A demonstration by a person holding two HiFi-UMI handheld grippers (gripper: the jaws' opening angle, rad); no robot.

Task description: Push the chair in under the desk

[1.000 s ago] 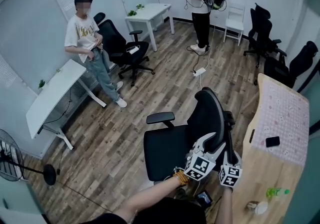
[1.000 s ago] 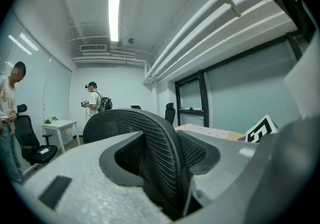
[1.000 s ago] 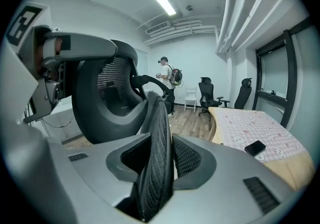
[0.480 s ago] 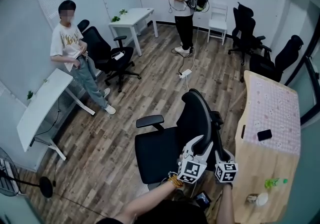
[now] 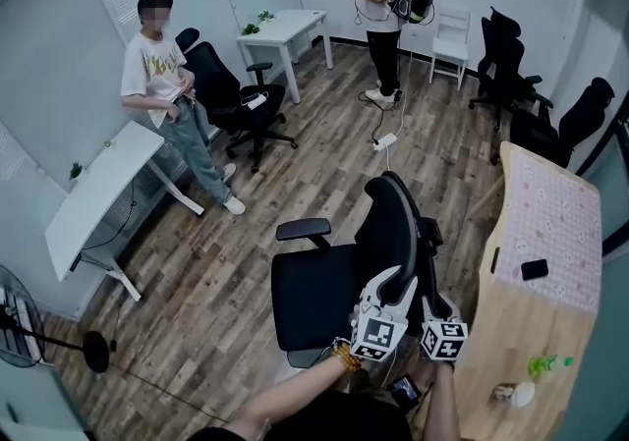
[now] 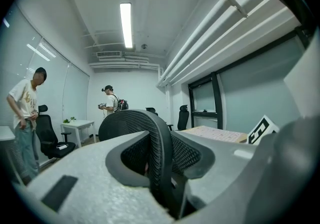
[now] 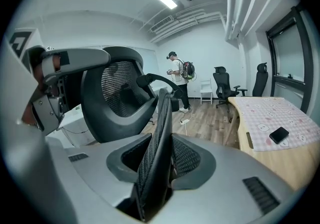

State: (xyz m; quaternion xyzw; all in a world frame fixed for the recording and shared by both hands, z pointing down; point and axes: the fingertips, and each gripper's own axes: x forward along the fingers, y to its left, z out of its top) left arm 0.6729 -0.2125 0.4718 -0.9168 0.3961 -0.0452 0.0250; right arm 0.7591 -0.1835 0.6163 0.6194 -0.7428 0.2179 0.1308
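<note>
Chair (image 5: 319, 297) beside desk (image 5: 521, 326), phone (image 5: 535, 269) and bottle (image 5: 545, 364) on top

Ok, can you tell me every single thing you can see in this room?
Office chair: one, black, middle of room.
Wooden desk: one, tan with pink checked cloth, right.
Phone: one, black, on the cloth.
Bottle: one, green, on the wooden desk.
White desks: two, left and far.
Other office chairs: several, black, around the walls.
White chair: one, far wall.
People: two, white T-shirts, standing left and far.
Power strip: one, white, floor.
Fan: one, black, bottom left.
Left gripper: one, grey, fingers have just been closing, backrest between them.
Right gripper: one, grey, fingers clamped on backrest.
</note>
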